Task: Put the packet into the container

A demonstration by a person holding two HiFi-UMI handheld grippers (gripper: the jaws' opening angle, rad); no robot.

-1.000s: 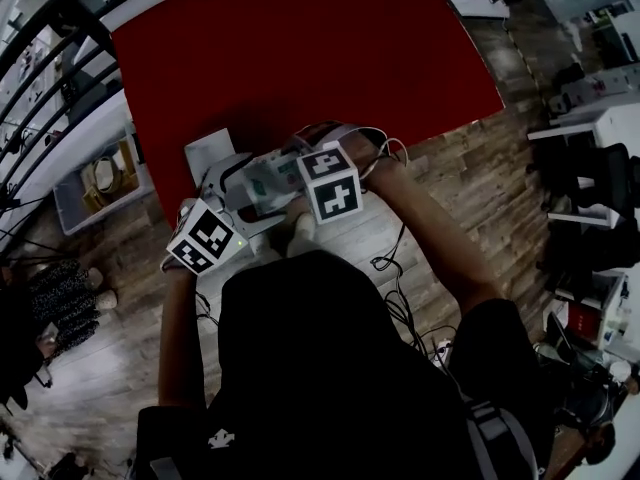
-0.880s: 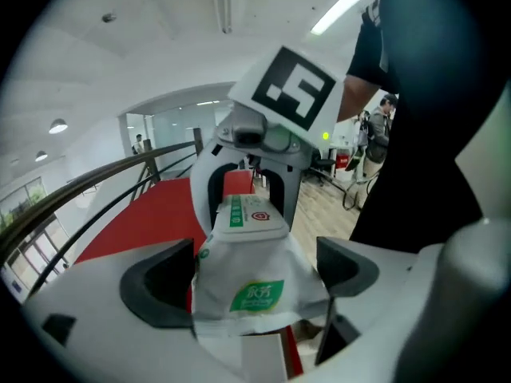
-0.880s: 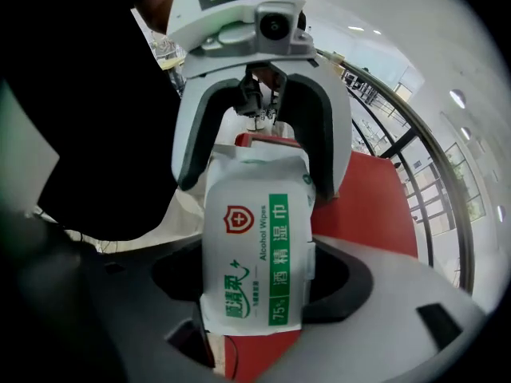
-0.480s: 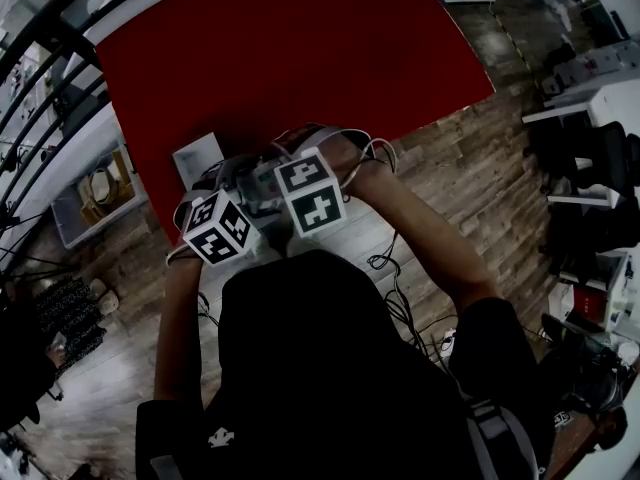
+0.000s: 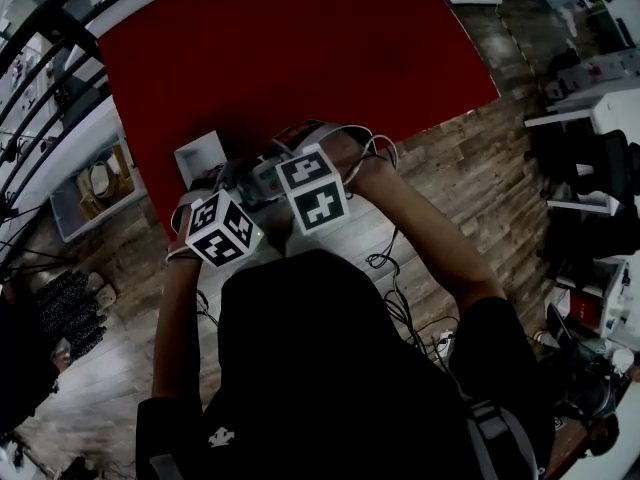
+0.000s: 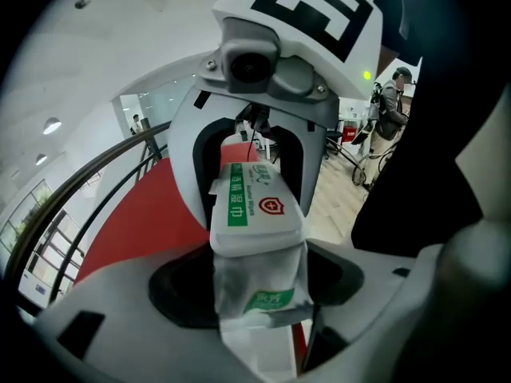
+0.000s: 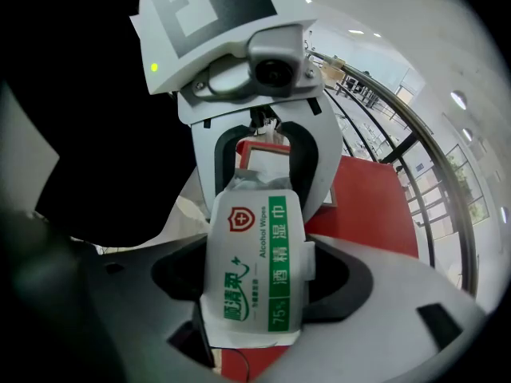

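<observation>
While the head view is mostly showing two marker cubes and the person's arms, it's the only one giving me the container (image 5: 200, 154). It's a white boxy thing sitting on the red table (image 5: 300, 58), right by the near edge toward the left corner, just beside the grippers. That view is also showing both grippers pointing at each other in the air, roughly over that near edge, with wooden plank flooring (image 5: 470, 168) past it.

The gripper views are filling in the rest. The right gripper (image 7: 255, 254) is clamping one end of the packet (image 7: 255, 270), so it's hanging between the two tools and isn't in the container. It's a soft white plastic pouch, flat with rounded corners, carrying a green stripe and a red shield badge. The left gripper (image 6: 259, 254) is facing it from the other side. Its jaws are closing on the opposite end, which is looking crinkled and shiny, and the jaw sides are touching it. Both grippers are looking like hard glossy white plastic.
</observation>
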